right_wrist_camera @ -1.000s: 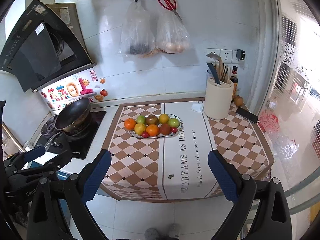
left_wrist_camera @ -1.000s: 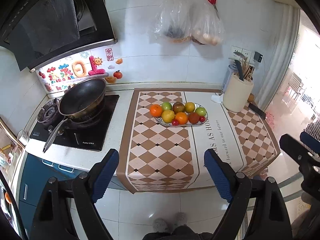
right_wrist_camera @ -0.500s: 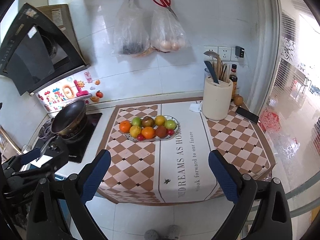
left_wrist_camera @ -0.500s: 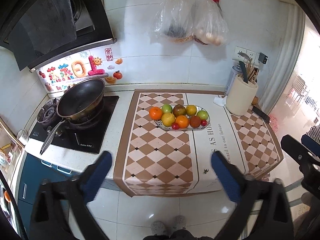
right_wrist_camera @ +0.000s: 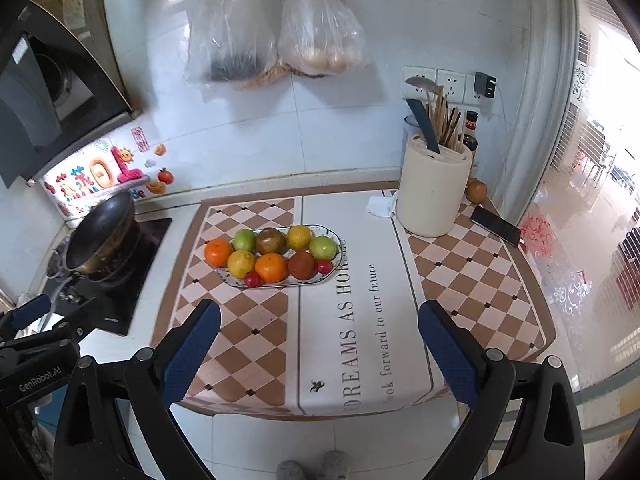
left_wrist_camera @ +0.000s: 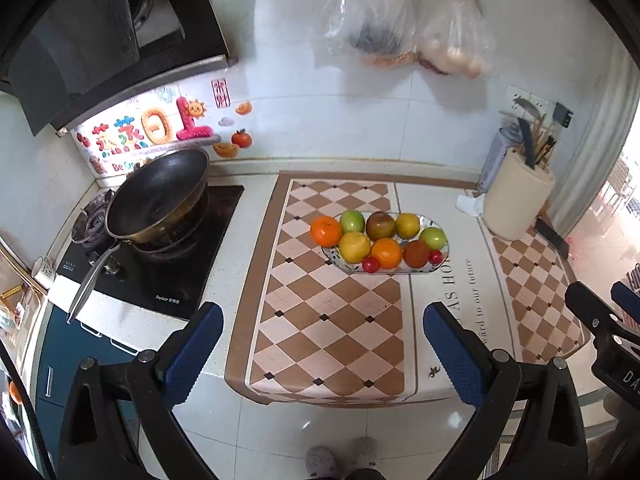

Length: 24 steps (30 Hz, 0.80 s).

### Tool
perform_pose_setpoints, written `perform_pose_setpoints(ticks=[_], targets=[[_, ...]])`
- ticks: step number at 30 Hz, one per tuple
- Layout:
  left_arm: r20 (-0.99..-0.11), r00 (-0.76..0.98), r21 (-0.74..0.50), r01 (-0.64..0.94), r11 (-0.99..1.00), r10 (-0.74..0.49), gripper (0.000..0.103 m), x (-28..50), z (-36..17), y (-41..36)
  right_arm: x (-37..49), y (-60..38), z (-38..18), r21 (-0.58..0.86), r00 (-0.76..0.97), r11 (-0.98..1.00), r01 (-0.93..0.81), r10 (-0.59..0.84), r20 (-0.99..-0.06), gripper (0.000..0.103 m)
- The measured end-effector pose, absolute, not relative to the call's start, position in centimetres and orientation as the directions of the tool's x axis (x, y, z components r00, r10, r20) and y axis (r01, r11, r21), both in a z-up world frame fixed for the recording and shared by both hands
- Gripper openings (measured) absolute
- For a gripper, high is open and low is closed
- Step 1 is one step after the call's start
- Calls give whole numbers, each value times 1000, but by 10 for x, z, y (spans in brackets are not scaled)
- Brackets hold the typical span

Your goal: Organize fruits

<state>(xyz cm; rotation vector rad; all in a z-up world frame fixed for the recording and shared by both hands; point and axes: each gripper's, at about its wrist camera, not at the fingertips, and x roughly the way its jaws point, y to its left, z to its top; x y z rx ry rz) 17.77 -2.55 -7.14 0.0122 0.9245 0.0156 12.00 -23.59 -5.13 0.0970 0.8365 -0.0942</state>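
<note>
Grippers [left_wrist_camera: 320, 344] [right_wrist_camera: 319, 338] agape, seemingly short of fruit plate [right_wrist_camera: 334, 268]

The left gripper [left_wrist_camera: 320, 344] and right gripper [right_wrist_camera: 320, 340] are showing matte black angular frames with round silver screws at the joints. Ridged dark-blue pads [left_wrist_camera: 194, 354] are lining the jaws. White "GenRobot.AI" lettering [right_wrist_camera: 35, 380] is showing on one black body. Grey slippers [right_wrist_camera: 312, 468] are peeking in below.

bright daylight from right | window glare | fisheye edges | bags [left_wrist_camera: 404, 28] blurred
</note>
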Motion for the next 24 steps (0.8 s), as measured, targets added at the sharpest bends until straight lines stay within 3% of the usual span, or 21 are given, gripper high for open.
perform_pose_setpoints(ticks=[24], targets=[[-844,534,49,-9,999,46,103,214,-110,-32,160,-239,-91,21,595,992,127,-59,-802,101]])
